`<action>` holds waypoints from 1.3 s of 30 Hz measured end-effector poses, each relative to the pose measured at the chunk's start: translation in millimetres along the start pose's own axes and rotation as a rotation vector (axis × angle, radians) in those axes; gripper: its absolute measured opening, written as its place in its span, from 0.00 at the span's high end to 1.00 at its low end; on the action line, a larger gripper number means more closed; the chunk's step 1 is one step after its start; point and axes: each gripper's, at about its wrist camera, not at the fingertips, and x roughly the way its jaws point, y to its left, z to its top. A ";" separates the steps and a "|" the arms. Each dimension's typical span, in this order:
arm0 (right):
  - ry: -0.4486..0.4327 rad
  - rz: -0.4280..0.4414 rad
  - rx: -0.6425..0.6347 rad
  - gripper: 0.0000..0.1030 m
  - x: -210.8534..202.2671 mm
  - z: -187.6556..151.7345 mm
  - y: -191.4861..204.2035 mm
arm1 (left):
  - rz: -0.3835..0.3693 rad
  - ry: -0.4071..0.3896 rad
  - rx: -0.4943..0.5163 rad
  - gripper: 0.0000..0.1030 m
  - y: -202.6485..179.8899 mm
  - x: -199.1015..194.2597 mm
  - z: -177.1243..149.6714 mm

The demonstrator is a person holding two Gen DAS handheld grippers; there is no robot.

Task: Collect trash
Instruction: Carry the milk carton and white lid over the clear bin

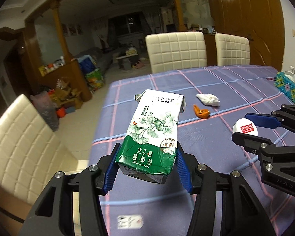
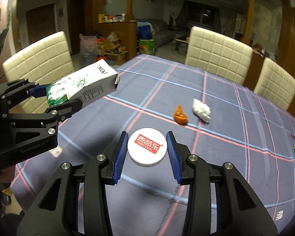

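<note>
Count: two grippers, each with one item clamped; two loose scraps on the table (image 1: pixel 216 82); three cream quilted chairs in view; one beaded item at the table's right edge (image 1: pixel 288 87).

Left gripper (image 1: pixel 147 167): fingers part-way closed, blue pads (image 1: pixel 113 169) pressing both sides of the green end of a drink carton (image 1: pixel 154 129); the carton is lifted clear above the table's near-left corner, pointing away from the camera.

Carton: tall, rectangular; lower part green with white characters; upper part white with a green leaf-and-fruit print; top flaps loose and sides dented; the right wrist view shows small print on its side panel.

Right gripper (image 2: pixel 147 153): fingers narrowly set, pads (image 2: pixel 121 155) against opposite edges of a round white lid (image 2: pixel 147 149); the lid faces up, with a red label in white characters and a ribbed rim; it is held above the cloth, not resting on it.

Loose scraps: one orange crumpled piece (image 2: pixel 180 116); one white crumpled wad (image 2: pixel 201 110); they lie just beside each other mid-table, apart from both grippers.

Table covering: purple-blue cloth with pink and pale blue check lines.
</note>
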 end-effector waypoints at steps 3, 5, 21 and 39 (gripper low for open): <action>-0.015 0.016 -0.043 0.60 -7.3 2.6 21.4 | 0.019 -0.013 -0.022 0.50 12.9 -14.5 -9.2; -0.022 0.031 -0.074 0.60 -10.6 4.3 37.0 | 0.039 -0.021 -0.040 0.50 25.0 -23.9 -16.7; -0.026 0.153 -0.261 0.60 1.9 31.4 148.0 | 0.276 0.021 -0.212 0.50 127.7 -43.0 -72.0; -0.005 0.245 -0.401 0.60 40.4 50.5 243.9 | 0.366 0.084 -0.333 0.50 194.7 -32.6 -110.9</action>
